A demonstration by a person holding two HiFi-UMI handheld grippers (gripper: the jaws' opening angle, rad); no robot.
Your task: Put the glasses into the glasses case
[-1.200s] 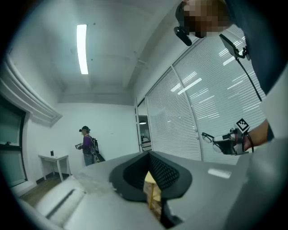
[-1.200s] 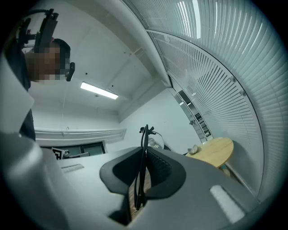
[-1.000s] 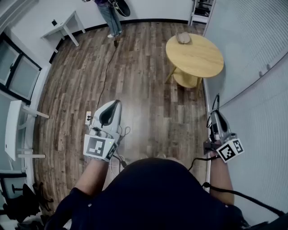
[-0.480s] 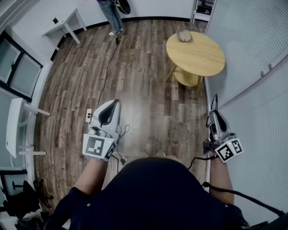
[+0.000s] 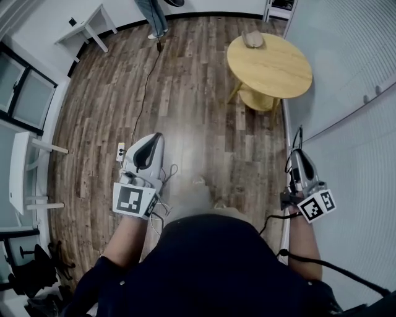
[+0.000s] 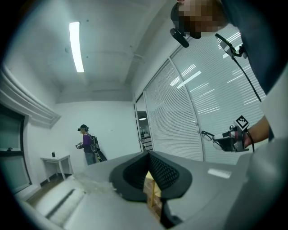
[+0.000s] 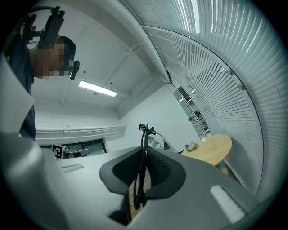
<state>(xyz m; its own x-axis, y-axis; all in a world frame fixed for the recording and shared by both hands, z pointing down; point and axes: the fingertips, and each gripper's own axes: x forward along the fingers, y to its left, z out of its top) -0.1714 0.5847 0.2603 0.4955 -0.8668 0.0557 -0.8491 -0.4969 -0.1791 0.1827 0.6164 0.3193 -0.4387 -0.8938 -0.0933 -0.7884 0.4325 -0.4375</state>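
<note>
A pair of thin black-framed glasses (image 7: pixel 143 173) is pinched by its folded frame between the pads of my right gripper (image 7: pixel 142 155), which is shut on it. In the head view that gripper (image 5: pixel 299 155) is held at the right beside the blinds, the glasses (image 5: pixel 299 137) sticking out ahead. The glasses case (image 5: pixel 252 39) lies on the far edge of a round wooden table (image 5: pixel 272 68) ahead; the case (image 7: pixel 191 146) is also small in the right gripper view. My left gripper (image 5: pixel 154 138) hangs over the floor, shut, with nothing between its pads (image 6: pixel 158 173).
Wood floor spreads between me and the round table (image 7: pixel 211 150). A wall of white blinds (image 5: pixel 346 74) runs along the right. A cable (image 5: pixel 145 93) trails over the floor. A white desk (image 5: pixel 83 32) and a person (image 5: pixel 151 18) stand at the far wall.
Both grippers have drifted slightly forward and lower, still level. The glasses stay pinched in the right one. The round table and the far person sit a little higher in the head view.
</note>
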